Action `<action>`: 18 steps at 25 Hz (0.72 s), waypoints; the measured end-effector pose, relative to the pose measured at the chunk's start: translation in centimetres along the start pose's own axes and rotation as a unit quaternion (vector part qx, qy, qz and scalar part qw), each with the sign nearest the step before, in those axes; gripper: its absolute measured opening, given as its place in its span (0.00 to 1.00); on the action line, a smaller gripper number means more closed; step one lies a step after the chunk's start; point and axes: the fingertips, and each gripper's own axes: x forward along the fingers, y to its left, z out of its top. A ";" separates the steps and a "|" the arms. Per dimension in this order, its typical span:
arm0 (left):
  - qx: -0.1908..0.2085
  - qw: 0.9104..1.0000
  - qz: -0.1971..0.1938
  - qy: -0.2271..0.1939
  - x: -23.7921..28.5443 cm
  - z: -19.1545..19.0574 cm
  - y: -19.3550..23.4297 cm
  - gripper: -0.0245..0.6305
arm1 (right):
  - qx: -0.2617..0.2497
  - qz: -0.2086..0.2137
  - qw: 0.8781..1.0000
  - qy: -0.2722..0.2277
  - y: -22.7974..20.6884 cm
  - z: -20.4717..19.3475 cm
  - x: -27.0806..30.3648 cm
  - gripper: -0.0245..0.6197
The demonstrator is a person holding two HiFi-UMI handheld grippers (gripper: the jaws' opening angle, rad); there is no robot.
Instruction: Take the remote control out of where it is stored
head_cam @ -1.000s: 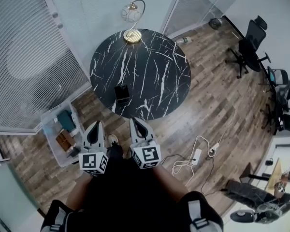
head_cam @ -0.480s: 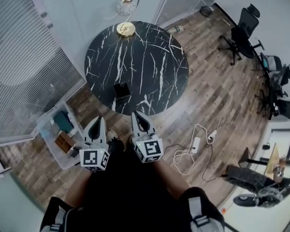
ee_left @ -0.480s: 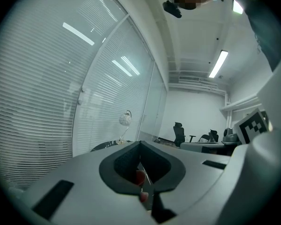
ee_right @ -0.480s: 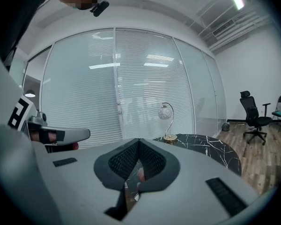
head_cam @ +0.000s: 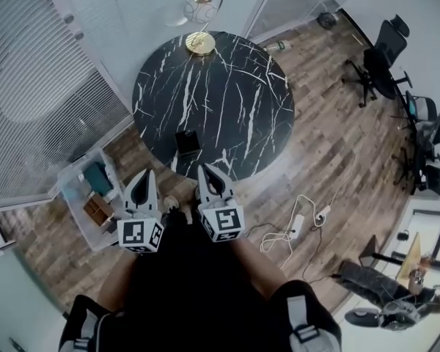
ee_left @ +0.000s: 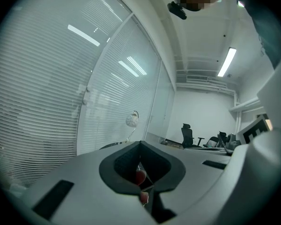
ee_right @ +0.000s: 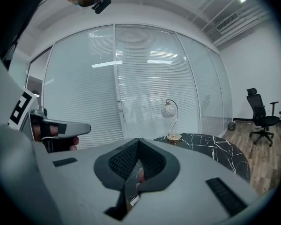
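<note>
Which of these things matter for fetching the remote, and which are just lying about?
For the job: small black box on the marble table, probably the remote's holder; left tongs and right tongs, both shut.
Just lying about: lamp, floor bin, power strip, office chairs.

The round table point(head_cam: 227, 101) carries only a small black box point(head_cam: 187, 141) close to its near edge and a lamp point(head_cam: 201, 44) at its far edge, well apart. The top between them and out to the right edge is open. A glass wall point(head_cam: 44, 86) runs close by the far and left edges. On the floor, a plastic bin point(head_cam: 77, 196) sits left of the near edge and cords point(head_cam: 279, 240) lie to its right.
</note>
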 end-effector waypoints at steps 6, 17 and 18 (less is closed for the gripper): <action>0.008 1.000 0.016 -0.002 2.2 0.3 0.1 0.05 | -0.006 0.018 1.000 0.012 -1.6 -0.8 2.8 0.04; 0.000 1.000 0.017 0.013 6.0 -1.4 0.6 0.05 | 0.004 0.013 0.999 0.047 -4.0 -3.8 6.2 0.04; -0.001 1.000 0.016 0.014 6.3 -1.5 0.6 0.05 | 0.006 0.011 0.999 0.051 -4.2 -4.0 6.5 0.04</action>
